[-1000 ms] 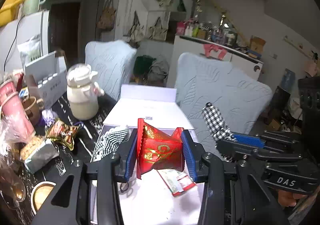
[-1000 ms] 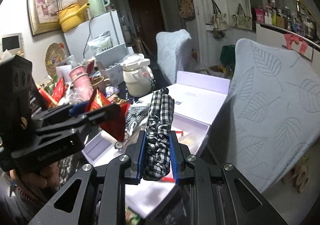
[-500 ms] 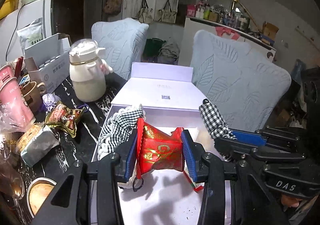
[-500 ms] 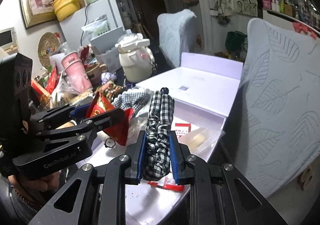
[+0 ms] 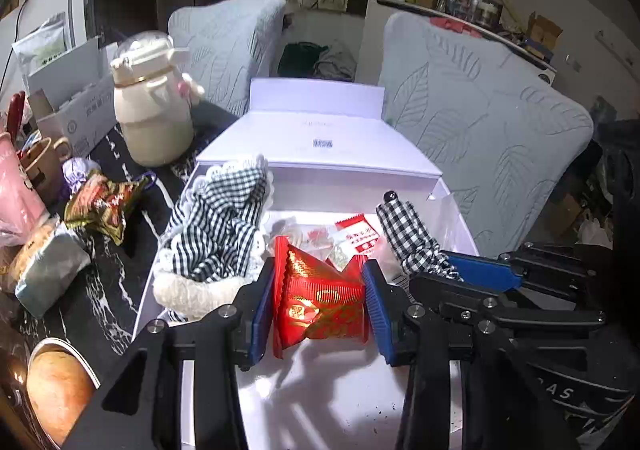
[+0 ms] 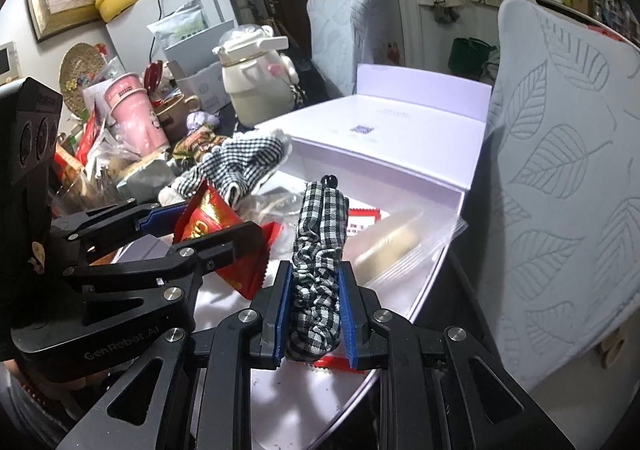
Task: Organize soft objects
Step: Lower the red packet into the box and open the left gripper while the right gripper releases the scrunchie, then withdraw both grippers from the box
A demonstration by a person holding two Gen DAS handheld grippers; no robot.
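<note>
Cluttered dark marble-pattern table point(image 5: 120, 302), two pale leaf-quilted chair backs point(image 5: 480, 137) at the far and right side, fridge at far left. Open white gift box point(image 5: 332, 402) sits on the table's right part, lid point(image 5: 320, 137) folded back at the far end. Task items: red foil pouch with gold print point(image 5: 320, 302), puffy and creased, held over the near-middle of the box; black-and-white gingham scrunchie point(image 6: 318, 274), bunched into a long roll with a black bead at its far tip, held over the box's right part. A larger gingham cloth with white lace trim point(image 5: 224, 234) is draped over the box's left wall, just left of the pouch. On the box floor beyond the pouch: a red-and-white sachet point(image 5: 360, 238) and a clear zip bag point(image 6: 400, 246) with something pale inside. Left of the box: cream bear-shaped jug point(image 5: 154, 109), pink cup point(image 6: 136, 117), brown patterned snack packet point(image 5: 104, 205), grey wrapped packet point(image 5: 48, 274). Left gripper point(image 5: 320, 314): blue pads roughly half-spread, clamped on both sides of the pouch. Right gripper point(image 6: 314, 314): pads narrow, pinching the near end of the scrunchie, which stands up between them. The two grippers are side by side, near each other, not touching as far as I can tell.
</note>
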